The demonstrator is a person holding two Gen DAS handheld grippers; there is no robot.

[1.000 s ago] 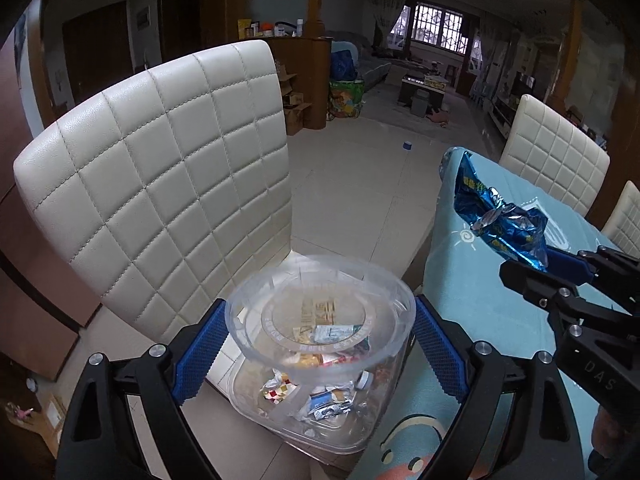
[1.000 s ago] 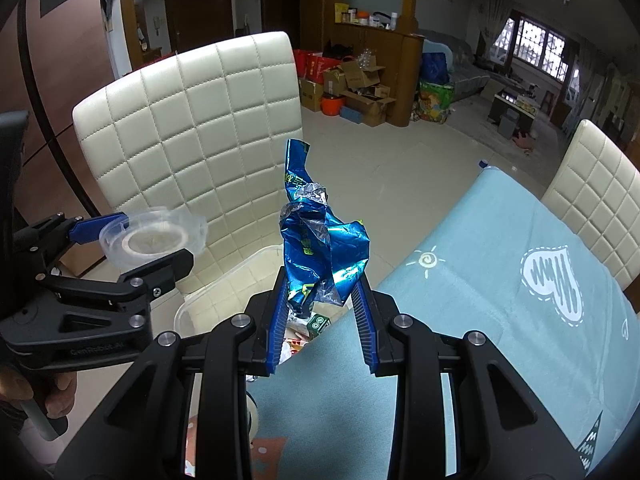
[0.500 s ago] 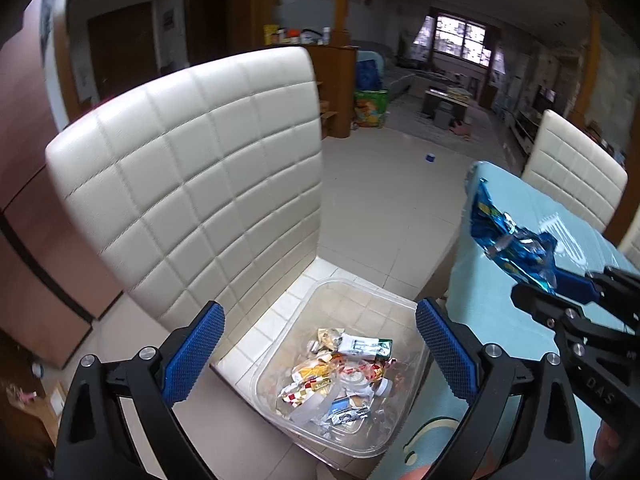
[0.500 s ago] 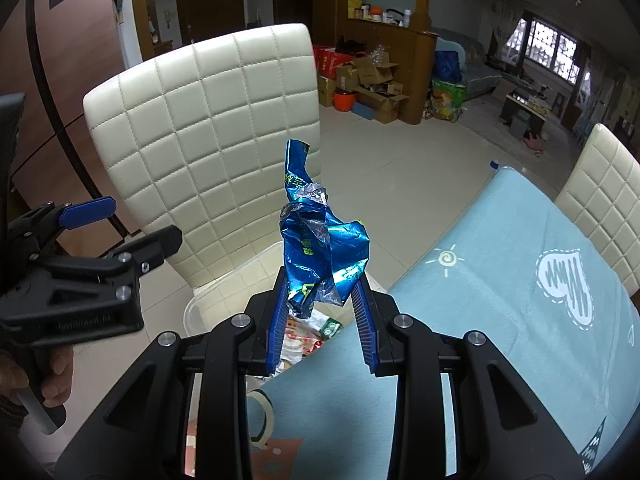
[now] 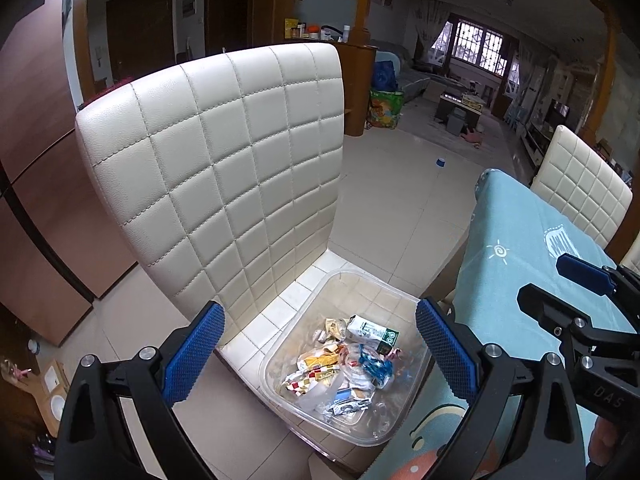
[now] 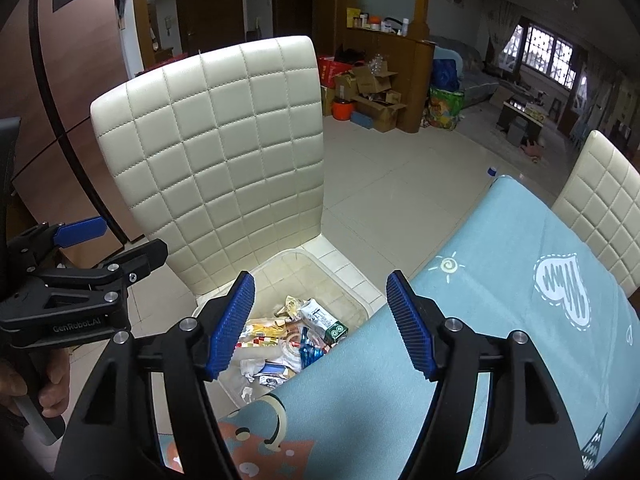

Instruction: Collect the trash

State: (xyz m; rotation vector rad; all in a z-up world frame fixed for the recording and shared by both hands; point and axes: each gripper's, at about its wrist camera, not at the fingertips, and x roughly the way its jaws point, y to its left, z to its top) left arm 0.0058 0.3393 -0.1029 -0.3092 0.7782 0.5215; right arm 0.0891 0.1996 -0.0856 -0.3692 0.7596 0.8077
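A clear plastic bin (image 5: 348, 275) (image 6: 297, 254) sits on a cream quilted chair seat and holds several pieces of trash. Among them are a white and green carton (image 5: 370, 330) (image 6: 322, 320) and a crumpled blue foil wrapper (image 5: 376, 366) (image 6: 310, 346). Above the bin my left gripper (image 5: 320, 352) (image 6: 134, 236) is open and empty. My right gripper (image 6: 322, 324) (image 5: 540, 278) hangs over the bin's table-side edge. Its jaws are opening and nothing is between them.
The cream chair's tall backrest (image 5: 224, 168) rises right behind the bin. A table with a light blue patterned cloth (image 6: 500, 280) borders the bin on the right. A second cream chair (image 5: 580, 188) stands at the table's far side. Tiled floor lies beyond.
The clear plastic cup left my left gripper and dropped into the bin. My right gripper opened and let go of the blue wrapper, which now lies in the bin.
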